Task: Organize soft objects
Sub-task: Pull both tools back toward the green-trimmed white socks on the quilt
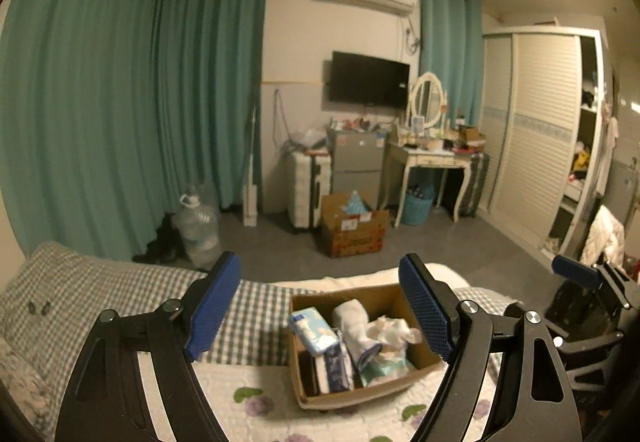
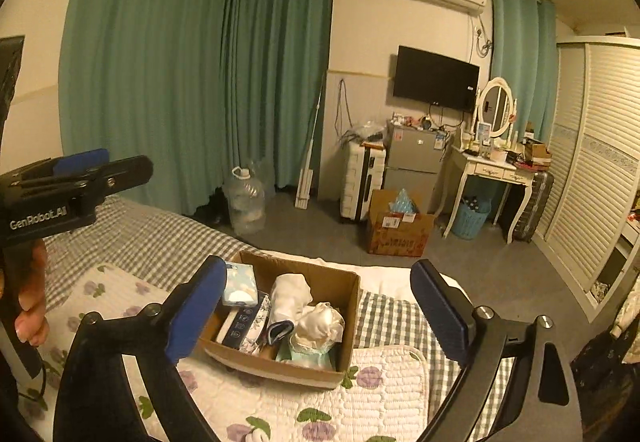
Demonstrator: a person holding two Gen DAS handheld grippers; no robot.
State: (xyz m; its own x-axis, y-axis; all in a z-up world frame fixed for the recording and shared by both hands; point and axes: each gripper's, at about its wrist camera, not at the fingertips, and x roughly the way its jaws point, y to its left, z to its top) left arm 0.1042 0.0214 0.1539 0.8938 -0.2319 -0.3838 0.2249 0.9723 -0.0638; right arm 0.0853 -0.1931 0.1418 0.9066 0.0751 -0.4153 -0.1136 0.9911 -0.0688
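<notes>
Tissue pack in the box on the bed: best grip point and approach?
Take the tissue pack by its raised upper end, coming from above. It leans tilted against the box wall with that end poking above the rim, so its flat faces look free there; the lower end is wedged among other items. The right tool is open and looks nearest.

Teal curtains [image 2: 192, 74], wall television [image 2: 435, 79], water jug [image 2: 245, 202], dressing table [image 2: 490, 172]
</notes>
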